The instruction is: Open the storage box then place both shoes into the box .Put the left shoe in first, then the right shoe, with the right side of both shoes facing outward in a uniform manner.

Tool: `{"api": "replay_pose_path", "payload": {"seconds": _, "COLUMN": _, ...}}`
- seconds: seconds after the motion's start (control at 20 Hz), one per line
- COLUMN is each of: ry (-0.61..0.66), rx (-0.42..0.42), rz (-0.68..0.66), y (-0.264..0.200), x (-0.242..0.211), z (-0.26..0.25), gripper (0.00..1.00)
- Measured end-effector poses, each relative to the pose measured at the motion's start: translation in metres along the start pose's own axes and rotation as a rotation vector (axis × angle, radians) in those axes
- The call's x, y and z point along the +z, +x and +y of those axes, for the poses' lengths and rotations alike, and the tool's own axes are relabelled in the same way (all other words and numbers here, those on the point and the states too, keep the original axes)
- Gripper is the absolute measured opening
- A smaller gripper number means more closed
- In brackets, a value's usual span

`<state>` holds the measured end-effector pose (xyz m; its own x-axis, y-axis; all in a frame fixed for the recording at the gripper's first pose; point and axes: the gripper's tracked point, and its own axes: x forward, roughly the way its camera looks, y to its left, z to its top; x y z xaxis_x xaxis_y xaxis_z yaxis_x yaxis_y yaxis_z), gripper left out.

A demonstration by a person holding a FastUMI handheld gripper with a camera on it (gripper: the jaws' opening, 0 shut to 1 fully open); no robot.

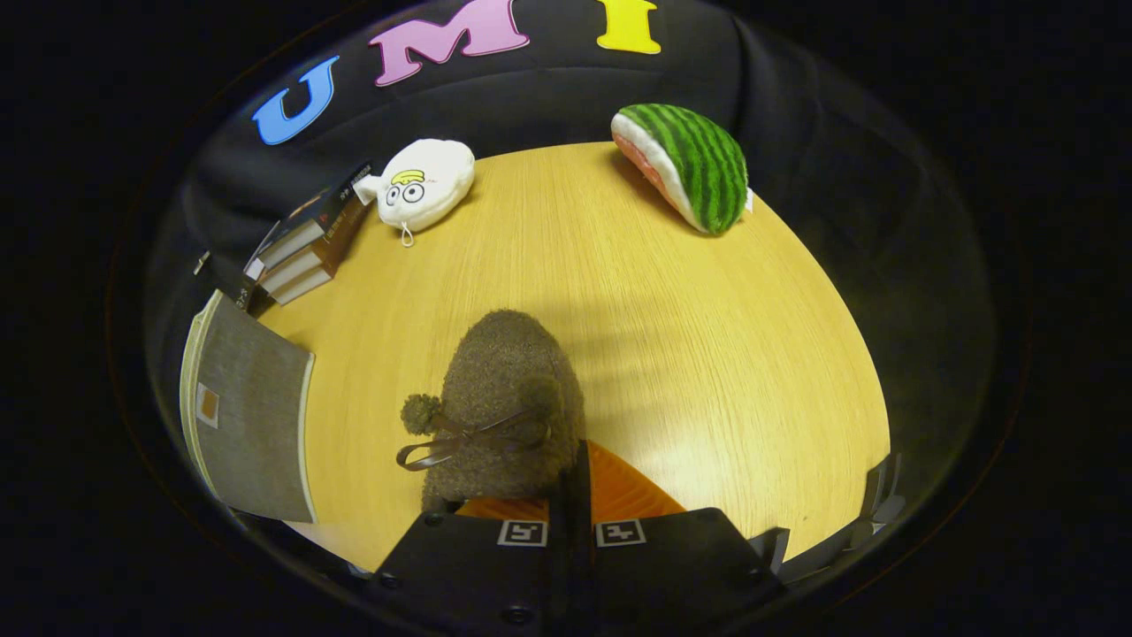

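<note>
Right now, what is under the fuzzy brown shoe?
The fuzzy brown shoe, pinched at its rim by the gripper, hangs over the wooden table. Its sole and the tabletop right beneath are hidden.

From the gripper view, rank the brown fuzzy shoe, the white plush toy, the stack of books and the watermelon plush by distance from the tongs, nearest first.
1. Brown fuzzy shoe: at the tongs, whose fingers look closed on its rear edge.
2. Stack of books: beyond, to the left.
3. White plush toy and watermelon plush: both at the table's far edge, left and right, too close to call.
</note>
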<state>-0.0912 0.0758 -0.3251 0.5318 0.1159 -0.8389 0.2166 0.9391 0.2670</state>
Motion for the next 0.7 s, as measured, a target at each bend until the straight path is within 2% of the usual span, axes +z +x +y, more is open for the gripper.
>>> {"api": "replay_pose_path", "payload": {"seconds": 0.25, "ry": 0.045, "rx": 0.064, "rz": -0.067, "y": -0.050, "x": 0.040, "z": 0.043, "gripper": 0.05}}
{"api": "replay_pose_path", "payload": {"seconds": 0.55, "ry": 0.062, "rx": 0.180, "rz": -0.121, "y": -0.101, "x": 0.081, "z": 0.128, "gripper": 0.05}}
{"api": "replay_pose_path", "payload": {"seconds": 0.7, "ry": 0.059, "rx": 0.220, "rz": -0.101, "y": -0.114, "x": 0.083, "z": 0.173, "gripper": 0.06}}
